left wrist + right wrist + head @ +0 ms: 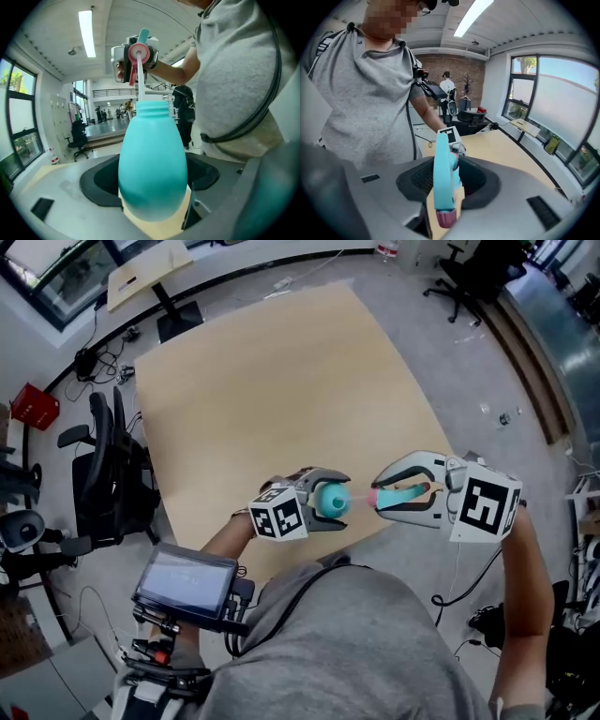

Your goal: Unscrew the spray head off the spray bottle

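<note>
My left gripper (323, 503) is shut on the teal spray bottle (330, 500), held in the air above the near edge of the tan table (281, 390). In the left gripper view the bottle (152, 164) fills the jaws of that gripper (152, 187), its threaded neck (152, 108) bare. My right gripper (401, 499) is shut on the spray head (398, 494), apart from the bottle. The head's white dip tube (140, 79) still runs down into the neck. In the right gripper view the teal spray head (443, 173) with its pink nozzle (446, 217) sits between the jaws of that gripper (445, 187).
A black office chair (108, 465) and a red box (33, 407) stand left of the table. A small desk (150, 273) is at the back left, another chair (469, 277) at the back right. A screen device (185, 582) rides on the person's left forearm.
</note>
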Demonstrator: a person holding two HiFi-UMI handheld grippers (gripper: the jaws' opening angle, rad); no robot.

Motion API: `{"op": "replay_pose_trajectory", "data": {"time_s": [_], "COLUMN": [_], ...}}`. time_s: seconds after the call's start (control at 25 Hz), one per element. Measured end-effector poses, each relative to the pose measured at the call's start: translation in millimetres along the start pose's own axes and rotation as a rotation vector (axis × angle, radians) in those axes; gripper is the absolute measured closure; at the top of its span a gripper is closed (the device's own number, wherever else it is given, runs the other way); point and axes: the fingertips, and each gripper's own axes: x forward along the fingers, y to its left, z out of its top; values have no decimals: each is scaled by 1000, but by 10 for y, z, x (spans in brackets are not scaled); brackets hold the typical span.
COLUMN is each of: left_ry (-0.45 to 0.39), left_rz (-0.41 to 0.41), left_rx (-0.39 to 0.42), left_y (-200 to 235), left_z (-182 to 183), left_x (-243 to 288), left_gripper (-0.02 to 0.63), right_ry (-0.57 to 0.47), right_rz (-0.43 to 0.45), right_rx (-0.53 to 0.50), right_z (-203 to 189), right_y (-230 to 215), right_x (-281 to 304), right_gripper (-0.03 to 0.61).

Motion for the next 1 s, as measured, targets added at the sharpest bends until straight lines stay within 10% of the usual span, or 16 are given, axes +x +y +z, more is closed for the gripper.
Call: {"op": "replay_pose_trajectory", "data": {"time_s": [0.4,0.8,1.0], "left_ry": [53,60,71], "left_rz": [458,607,613], "left_rx": [-297,-396,-426], "left_y": [943,1227,1216], "left_z": [-1437,-2031,-2201], "left_x": [57,15,37], "left_gripper": [230,230,230], "right_ry": [-34,162,333], "right_rz": [-342,-589,-571], "right_rx": [309,485,514], "right_z": [-1068,-2420,-3008], "right_y": [-948,-1436,-1338], "right_x": [145,1017,1629], "right_gripper": [443,443,443]}}
